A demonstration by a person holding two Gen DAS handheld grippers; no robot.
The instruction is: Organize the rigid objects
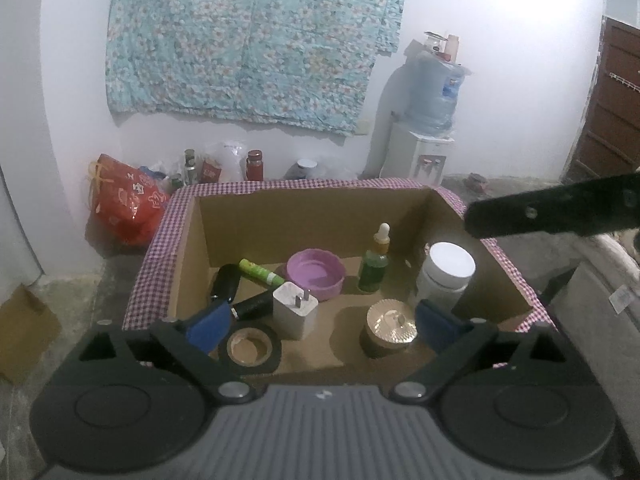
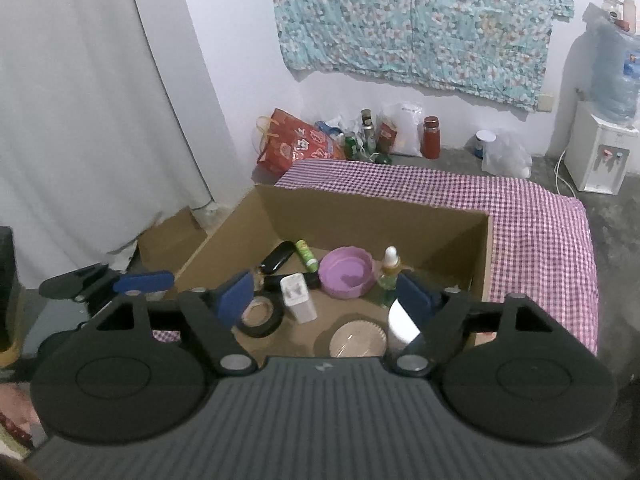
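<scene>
An open cardboard box (image 1: 312,220) (image 2: 360,220) stands on a checked cloth. Inside it are a purple bowl (image 1: 316,274) (image 2: 347,272), a green dropper bottle (image 1: 374,268) (image 2: 388,274), a white jar (image 1: 446,276) (image 2: 402,324), a gold-lidded jar (image 1: 390,328) (image 2: 356,338), a white charger (image 1: 294,312) (image 2: 298,298), a black tape roll (image 1: 250,346) (image 2: 262,314), a green tube (image 1: 260,271) and a black case (image 1: 226,282). My left gripper (image 1: 322,324) hangs open over the box's near side, nothing between its blue pads. My right gripper (image 2: 325,300) is open and empty above the box too.
The checked cloth (image 2: 540,232) covers the table to the right of the box. A red bag (image 1: 124,200), bottles and a water dispenser (image 1: 424,152) stand along the back wall. A cardboard piece (image 1: 24,332) lies on the floor at left.
</scene>
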